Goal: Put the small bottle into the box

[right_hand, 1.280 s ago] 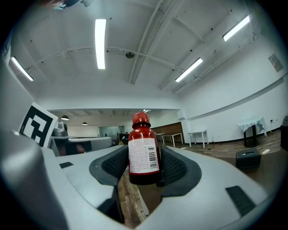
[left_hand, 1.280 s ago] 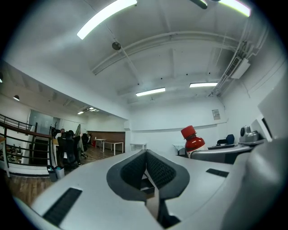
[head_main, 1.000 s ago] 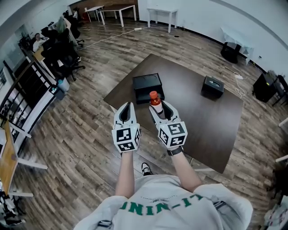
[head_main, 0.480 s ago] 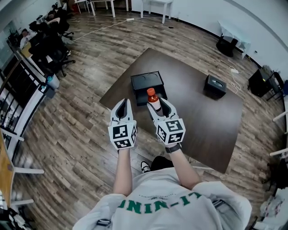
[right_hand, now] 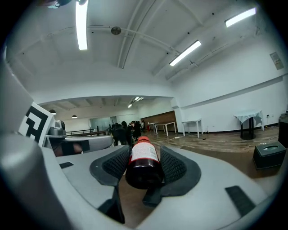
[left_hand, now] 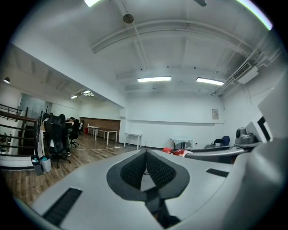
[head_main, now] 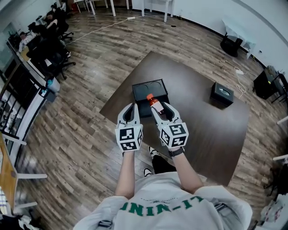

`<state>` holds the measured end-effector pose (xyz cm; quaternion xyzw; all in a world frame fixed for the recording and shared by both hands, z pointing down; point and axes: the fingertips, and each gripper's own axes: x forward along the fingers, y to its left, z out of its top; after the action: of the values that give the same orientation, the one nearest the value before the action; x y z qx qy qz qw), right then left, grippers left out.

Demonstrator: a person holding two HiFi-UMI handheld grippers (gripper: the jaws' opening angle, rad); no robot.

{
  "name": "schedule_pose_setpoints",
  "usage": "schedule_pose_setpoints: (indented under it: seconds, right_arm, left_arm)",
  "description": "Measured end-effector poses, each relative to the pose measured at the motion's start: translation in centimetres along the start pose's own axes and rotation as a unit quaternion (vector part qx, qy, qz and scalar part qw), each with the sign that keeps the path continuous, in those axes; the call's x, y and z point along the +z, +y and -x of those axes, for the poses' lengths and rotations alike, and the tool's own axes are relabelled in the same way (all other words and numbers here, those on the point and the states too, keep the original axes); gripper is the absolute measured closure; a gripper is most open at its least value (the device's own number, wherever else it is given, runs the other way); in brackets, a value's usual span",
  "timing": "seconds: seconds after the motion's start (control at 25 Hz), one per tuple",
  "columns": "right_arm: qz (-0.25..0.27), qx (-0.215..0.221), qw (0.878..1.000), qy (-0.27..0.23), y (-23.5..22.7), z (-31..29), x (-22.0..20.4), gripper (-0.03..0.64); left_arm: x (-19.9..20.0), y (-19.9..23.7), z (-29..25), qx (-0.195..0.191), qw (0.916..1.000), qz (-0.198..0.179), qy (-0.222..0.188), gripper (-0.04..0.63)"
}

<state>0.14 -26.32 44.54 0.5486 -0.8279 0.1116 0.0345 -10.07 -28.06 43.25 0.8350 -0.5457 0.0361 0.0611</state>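
My right gripper (head_main: 158,107) is shut on the small bottle (head_main: 154,102), a dark-filled bottle with a red cap and a white label. In the right gripper view the bottle (right_hand: 144,162) lies lengthwise between the ribbed pads, cap pointing away. It hangs over the near right edge of the open black box (head_main: 145,89) on the dark brown table (head_main: 198,121). My left gripper (head_main: 131,109) is beside it to the left, jaws shut with nothing between them (left_hand: 145,162), over the table's near-left edge.
A small black box-shaped object (head_main: 222,94) sits at the table's far right. Wood floor surrounds the table. Office chairs and seated people (head_main: 42,40) are at the far left, white tables (head_main: 155,4) along the back wall.
Both grippers have moved forward, carrying the bottle from in front of the black box to over its near right edge. The head view has shifted slightly.
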Motion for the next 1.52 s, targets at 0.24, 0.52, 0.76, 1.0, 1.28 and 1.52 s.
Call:
schedule_pose_setpoints:
  seconds: [0.24,0.52,0.76,1.0,1.28,1.52]
  right_arm:
    - [-0.009,0.008,1.0,0.025,-3.5,-4.7,-1.5,0.391]
    - [-0.016,0.01,0.999,0.05,-7.5,-9.6,-2.6,0.4]
    - [0.02,0.041,0.994,0.095,-9.4,-12.8,-5.7,0.405]
    - [0.064,0.064,0.983,0.158,-11.3,-16.6,-11.5,0.407]
    - [0.075,0.086,0.973,0.201,-13.0,-19.7,-17.2,0.407]
    - [0.094,0.068,0.962,0.247,-14.0,-20.8,-21.0,0.403]
  left_arm:
    - [-1.6,0.7,-5.4,0.003,0.9997,0.001,0.024,0.581]
    - [-4.5,2.0,-10.3,0.01,0.9979,0.015,0.063,0.581]
    - [-7.7,3.1,-13.5,0.02,0.9953,0.028,0.091,0.581]
    - [-10.6,4.3,-16.0,0.03,0.9918,0.042,0.117,0.581]
    - [-13.5,4.7,-17.8,0.037,0.988,0.052,0.141,0.581]
    - [-15.3,5.3,-18.1,0.04,0.9852,0.058,0.156,0.581]
